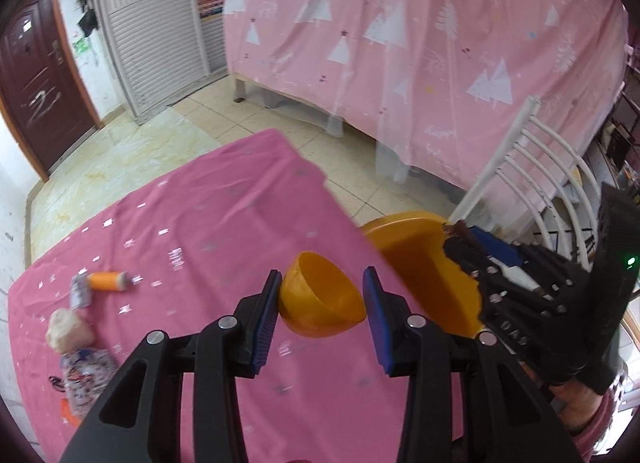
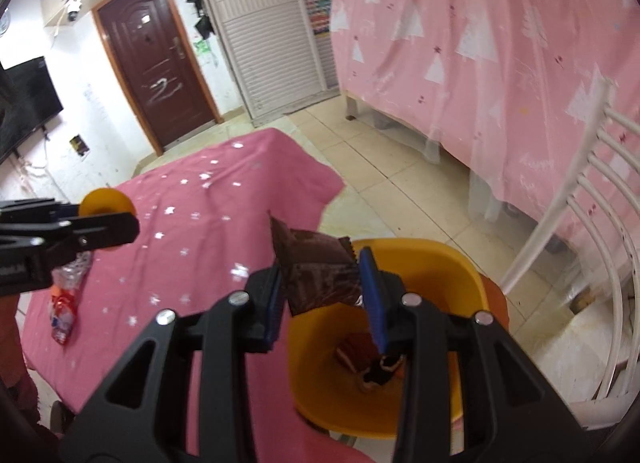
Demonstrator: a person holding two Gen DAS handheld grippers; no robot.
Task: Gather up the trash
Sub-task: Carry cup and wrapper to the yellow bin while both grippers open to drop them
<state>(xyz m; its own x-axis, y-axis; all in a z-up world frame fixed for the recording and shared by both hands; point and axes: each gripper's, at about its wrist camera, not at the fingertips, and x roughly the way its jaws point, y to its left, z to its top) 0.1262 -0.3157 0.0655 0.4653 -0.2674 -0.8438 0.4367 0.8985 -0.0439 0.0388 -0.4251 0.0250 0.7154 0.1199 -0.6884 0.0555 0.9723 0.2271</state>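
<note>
**A:** So what's going on with the right gripper (image 2: pixel 320 287)? Looks like its fingers are pinching a crinkly dark brown foil snack wrapper (image 2: pixel 318 273), and it's sticking up past the fingertips.

**B:** Yep, they're clamping it mid-body, and it's hanging right over the rim of the big orange plastic bin (image 2: pixel 452 263) that's sitting just below and ahead of the fingers. There's already some wrapper trash lying in the bottom. My guess is it's about to get dropped in.

**A:** And the left gripper (image 1: pixel 322 297)?

**B:** Its fingers are closing on a small orange plastic half-shell cup (image 1: pixel 320 299), one pad on each side of the curved wall. I can't tell how firmly, though.

**A:** How's that stuff going to handle?

**B:** The wrapper's looking feather-light and floppy, probably slippery foil, so a flat pinch across the middle is making sense. The cup's looking stiff but smooth and round, so it might squirt out; gripping near the rim seems safer.

**A:** Anything left?

**B:** Off to the left of the left fingers, an orange tube (image 1: pixel 108 281) and crumpled wrappers (image 1: pixel 82 381) are sitting on the pink starry cloth-covered surface (image 1: pixel 208 223).
</note>
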